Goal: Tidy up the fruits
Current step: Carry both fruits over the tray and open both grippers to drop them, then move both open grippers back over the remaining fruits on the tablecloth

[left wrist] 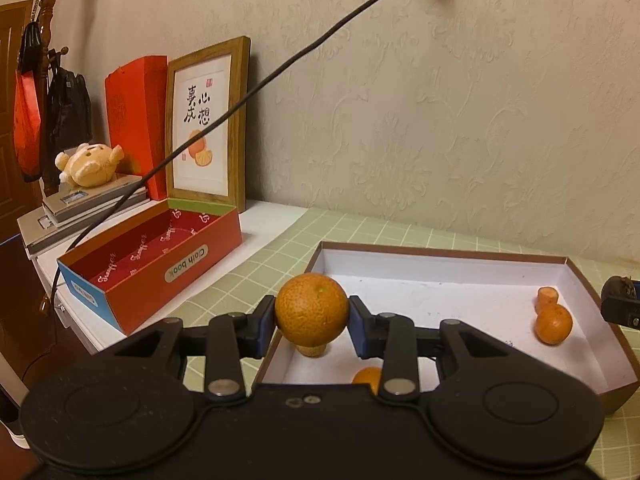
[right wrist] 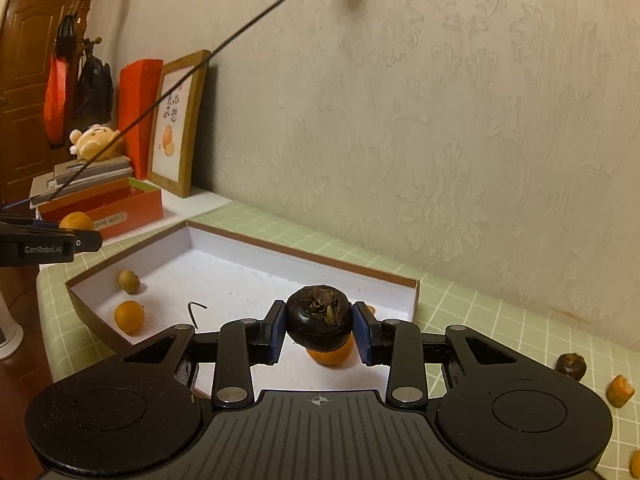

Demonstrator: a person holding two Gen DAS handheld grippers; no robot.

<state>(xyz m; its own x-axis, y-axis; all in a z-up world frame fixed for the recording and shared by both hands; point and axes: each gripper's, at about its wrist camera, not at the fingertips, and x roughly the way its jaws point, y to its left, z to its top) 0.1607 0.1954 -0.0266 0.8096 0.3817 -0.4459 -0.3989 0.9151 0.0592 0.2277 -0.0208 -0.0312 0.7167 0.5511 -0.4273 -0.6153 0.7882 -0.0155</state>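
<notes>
My left gripper [left wrist: 312,314] is shut on an orange tangerine [left wrist: 311,309] and holds it above the near left corner of the white-lined box [left wrist: 440,276]. My right gripper [right wrist: 319,330] is shut on a dark water chestnut [right wrist: 318,316] above the same box [right wrist: 248,276]. The box holds a tangerine [left wrist: 554,323], a carrot piece [left wrist: 547,295], a small tan fruit [right wrist: 129,281] and another tangerine [right wrist: 129,317]. An orange fruit [right wrist: 330,354] lies under the chestnut. The right gripper shows at the left view's right edge [left wrist: 620,304]; the left gripper shows at the right view's left edge [right wrist: 48,242].
An open red box [left wrist: 160,264] stands left of the white-lined box, before a framed picture [left wrist: 206,120]. A plush bear [left wrist: 90,164] lies on stacked books. A loose chestnut [right wrist: 571,366] and a carrot piece [right wrist: 619,391] lie on the green checked cloth [right wrist: 500,320]. A black cable [left wrist: 280,68] crosses overhead.
</notes>
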